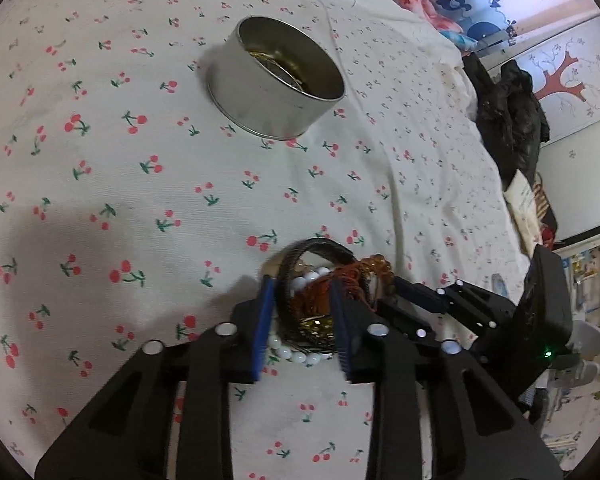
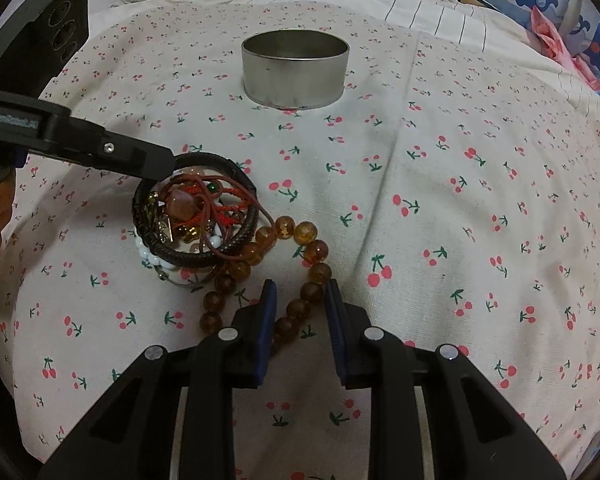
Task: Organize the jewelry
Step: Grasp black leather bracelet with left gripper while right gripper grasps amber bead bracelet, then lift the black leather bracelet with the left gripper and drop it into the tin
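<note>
A cherry-print bedsheet (image 2: 460, 200) covers the bed and serves as the work surface, with open cloth running on every side of the round metal tin (image 2: 295, 67), which stands upright and open-topped at the far middle, well apart from the jewelry, seemingly set there as the drop point; something gold already glints inside it in the left wrist view. Nearer, a tangled heap of bracelets (image 2: 192, 216) lies on the sheet: a black braided band, red cords, white beads. The left gripper (image 1: 302, 316) has its 2 blue pads narrowed around the black braided bracelet (image 1: 286, 292), pads at or just short of contact, apparently to lift that piece clear of the knot. The right gripper (image 2: 300, 320) is narrowed over 1 strand of the amber bead bracelet (image 2: 300, 264), which trails from the heap; whether the pads press the beads cannot be told. The path to the tin looks clear, though snagged cords could drag neighbours along.
</note>
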{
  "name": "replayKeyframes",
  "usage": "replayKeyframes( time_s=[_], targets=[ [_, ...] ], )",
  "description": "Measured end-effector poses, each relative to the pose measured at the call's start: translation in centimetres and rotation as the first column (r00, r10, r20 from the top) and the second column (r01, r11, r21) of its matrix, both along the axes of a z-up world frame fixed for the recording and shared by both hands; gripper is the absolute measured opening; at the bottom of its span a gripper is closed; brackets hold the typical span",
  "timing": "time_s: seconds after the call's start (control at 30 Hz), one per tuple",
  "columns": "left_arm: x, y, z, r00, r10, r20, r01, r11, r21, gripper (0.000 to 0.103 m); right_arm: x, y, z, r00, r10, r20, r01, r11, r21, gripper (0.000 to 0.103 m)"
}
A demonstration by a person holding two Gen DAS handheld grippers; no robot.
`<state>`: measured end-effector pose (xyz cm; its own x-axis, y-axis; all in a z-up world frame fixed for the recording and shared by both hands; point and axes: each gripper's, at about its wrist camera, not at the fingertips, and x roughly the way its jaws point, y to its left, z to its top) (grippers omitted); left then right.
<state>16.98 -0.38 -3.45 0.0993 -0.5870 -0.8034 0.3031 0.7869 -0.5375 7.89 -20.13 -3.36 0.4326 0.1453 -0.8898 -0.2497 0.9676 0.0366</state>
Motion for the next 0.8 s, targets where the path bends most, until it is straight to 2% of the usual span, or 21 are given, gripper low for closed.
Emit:
replayKeyframes(
  time_s=[0.13,0.2,0.27,0.37,0.47,0.67,0.73,0.8],
  targets=[
    [0.0,0.5,0.8,0.999,-0.007,0.044,0.007,1.000,0.012,0.010,0.0,0.0,0.0,1.000,-0.001,-0.002,0.001,1.000,0.003,0.026],
    [0.0,0.8,1.3,0.998,-0.011,0.059,0.010,1.000,0.001,0.010,0.0,-0.1,0.1,1.000,-0.002,0.001,0.002,1.000,0.007,0.024],
    [0.1,1.0,1.6,0.998,-0.010,0.063,0.012,1.000,-0.029,0.009,0.0,-0.1,0.2,1.000,-0.004,0.009,0.004,1.000,0.007,0.015],
    [0.2,1.2,2.2,0.997,-0.012,0.074,0.017,0.997,-0.073,0.009,0.0,-0.4,0.5,1.000,-0.016,0.021,0.016,1.000,0.017,0.013],
    [0.2,1.2,2.4,0.997,-0.016,0.073,0.022,0.996,-0.085,0.009,0.0,-0.5,0.8,0.999,-0.026,0.035,0.026,0.999,0.022,0.012],
    [0.0,-0.3,0.9,0.997,-0.068,0.041,0.068,0.998,0.004,0.010,0.2,-1.4,1.1,0.998,-0.056,0.030,0.054,0.997,0.055,0.013],
    [-0.1,-0.6,0.7,0.997,-0.073,0.039,0.073,0.997,0.005,0.011,0.3,-1.3,0.8,0.998,-0.055,0.012,0.054,0.997,0.051,0.017],
    [-0.2,-0.7,0.6,0.997,-0.072,0.035,0.072,0.997,0.000,0.018,0.3,-1.1,0.7,0.999,-0.051,0.012,0.051,0.998,0.040,0.017]
  ],
)
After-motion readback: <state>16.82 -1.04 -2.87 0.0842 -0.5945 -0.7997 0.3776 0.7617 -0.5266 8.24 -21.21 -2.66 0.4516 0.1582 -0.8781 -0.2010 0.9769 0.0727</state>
